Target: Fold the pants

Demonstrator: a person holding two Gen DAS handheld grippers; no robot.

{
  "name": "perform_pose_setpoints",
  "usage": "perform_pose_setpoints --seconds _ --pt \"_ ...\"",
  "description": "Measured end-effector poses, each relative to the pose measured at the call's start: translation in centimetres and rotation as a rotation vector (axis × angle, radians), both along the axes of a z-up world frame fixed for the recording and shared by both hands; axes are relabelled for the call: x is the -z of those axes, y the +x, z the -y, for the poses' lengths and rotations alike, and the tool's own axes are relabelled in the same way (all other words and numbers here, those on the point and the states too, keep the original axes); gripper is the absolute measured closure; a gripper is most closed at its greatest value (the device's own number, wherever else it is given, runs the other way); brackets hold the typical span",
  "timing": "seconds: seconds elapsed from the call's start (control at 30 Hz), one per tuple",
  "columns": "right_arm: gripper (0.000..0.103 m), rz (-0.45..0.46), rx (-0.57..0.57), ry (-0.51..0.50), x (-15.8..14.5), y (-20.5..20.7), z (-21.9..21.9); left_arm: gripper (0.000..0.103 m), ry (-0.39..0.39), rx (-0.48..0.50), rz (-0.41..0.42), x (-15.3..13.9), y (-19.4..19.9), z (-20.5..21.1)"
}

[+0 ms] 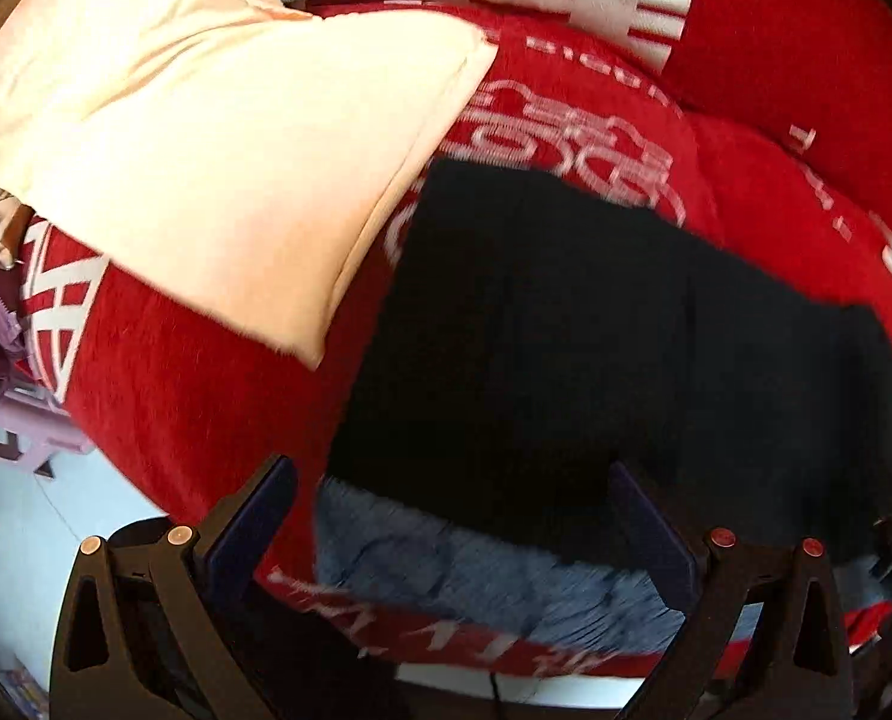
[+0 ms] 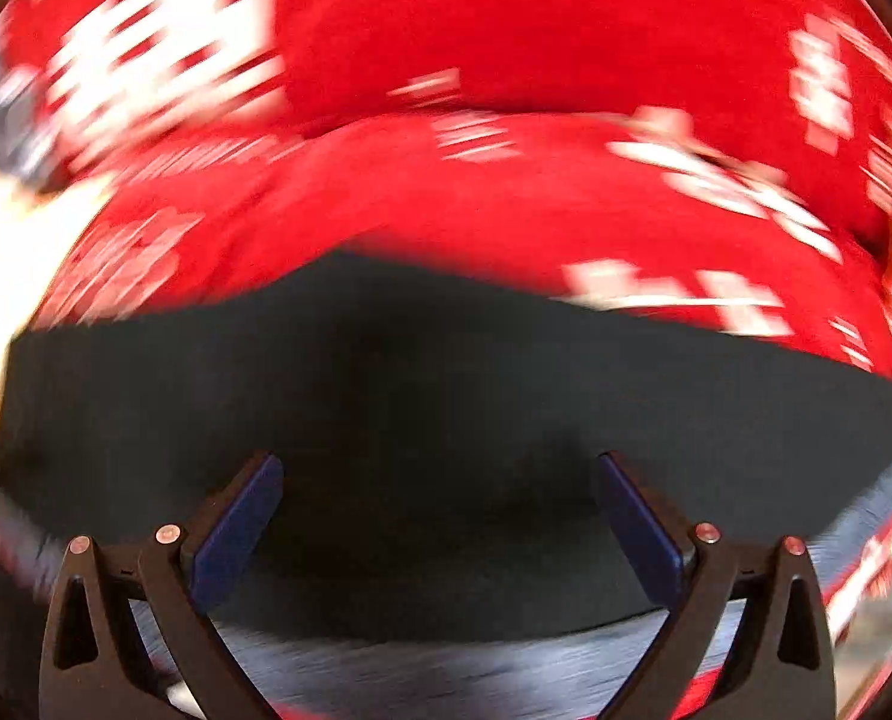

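Observation:
The black pants (image 1: 596, 348) lie flat as a folded dark block on a red blanket (image 1: 194, 396) with white lettering. In the left wrist view my left gripper (image 1: 452, 474) hangs open over their near left edge, nothing between its blue pads (image 1: 254, 516). The right wrist view is blurred by motion. There the pants (image 2: 422, 396) fill the lower middle, and my right gripper (image 2: 440, 468) stands open above the cloth with its blue pads (image 2: 236, 534) wide apart. A blue-grey fabric (image 1: 482, 582) shows under the pants' near edge.
A cream pillow (image 1: 218, 138) lies left of the pants on the red blanket. Purple furniture (image 1: 2, 372) and a pale floor (image 1: 20, 540) sit at the far left, past the blanket's edge. More red bedding (image 2: 506, 48) with white characters rises behind.

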State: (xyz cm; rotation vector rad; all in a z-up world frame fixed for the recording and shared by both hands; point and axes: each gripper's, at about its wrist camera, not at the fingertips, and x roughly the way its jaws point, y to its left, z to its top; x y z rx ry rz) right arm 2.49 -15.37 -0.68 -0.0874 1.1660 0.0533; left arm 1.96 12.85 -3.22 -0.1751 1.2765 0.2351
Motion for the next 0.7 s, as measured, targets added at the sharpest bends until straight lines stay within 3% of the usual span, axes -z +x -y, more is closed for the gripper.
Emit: perform_pose_setpoints --seconds 0.07,0.13,0.7 --pt "0.001 -0.008 -0.047 -0.059 1.2 -0.8 -1.7 0.0 0.026 -0.005 -0.012 0.3 -0.8 -0.1" --pt "0.0 0.011 -0.051 -0.047 1.1 -1.1 -1.2 0.0 0.028 -0.002 -0.014 0.4 -1.4 -0.4" --pt "0.0 -0.031 0.242 -0.024 0.5 -3.4 15.0 0.0 -0.032 0.019 -0.002 0.3 -4.1 -2.5"
